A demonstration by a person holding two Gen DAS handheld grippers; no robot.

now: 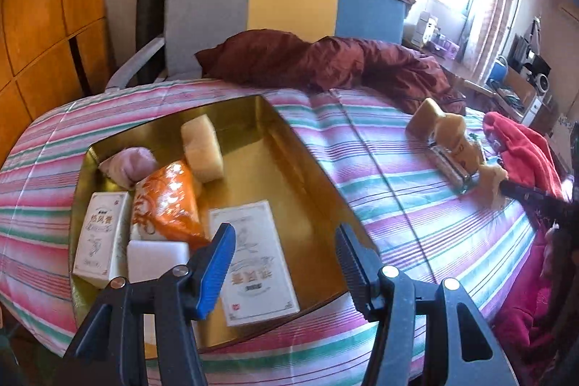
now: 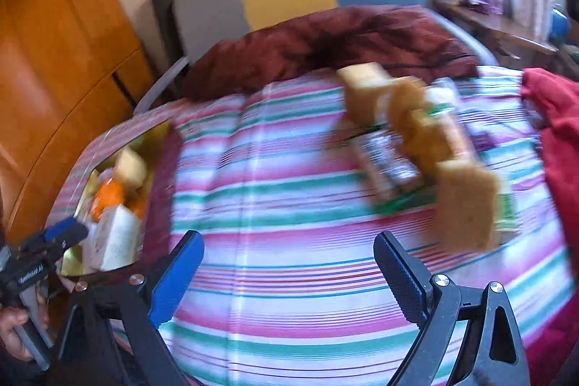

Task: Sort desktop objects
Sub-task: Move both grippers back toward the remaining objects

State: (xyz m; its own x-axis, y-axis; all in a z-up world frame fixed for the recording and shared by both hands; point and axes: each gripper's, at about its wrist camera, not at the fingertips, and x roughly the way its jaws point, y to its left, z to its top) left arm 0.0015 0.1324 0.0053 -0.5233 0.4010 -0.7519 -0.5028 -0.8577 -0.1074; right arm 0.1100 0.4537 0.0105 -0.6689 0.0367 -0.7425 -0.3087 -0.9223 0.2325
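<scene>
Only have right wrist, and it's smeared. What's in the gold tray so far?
Observer: The left wrist view is sharp. The gold tray holds a white printed box, a second printed box, an orange packet, a white block, a yellow sponge and a pink cloth.
Operator: Left fingers holding anything?
Observer: No. The left gripper is open above the tray's near end, with nothing between its fingers.

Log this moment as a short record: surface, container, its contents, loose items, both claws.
surface: striped bedspread
container: gold tray
contents: two white boxes, orange packet, yellow sponge, pink cloth
loose items: sponges and packets, blurred
left claw: open, empty, over tray
right claw: open, empty, over bedspread
</scene>
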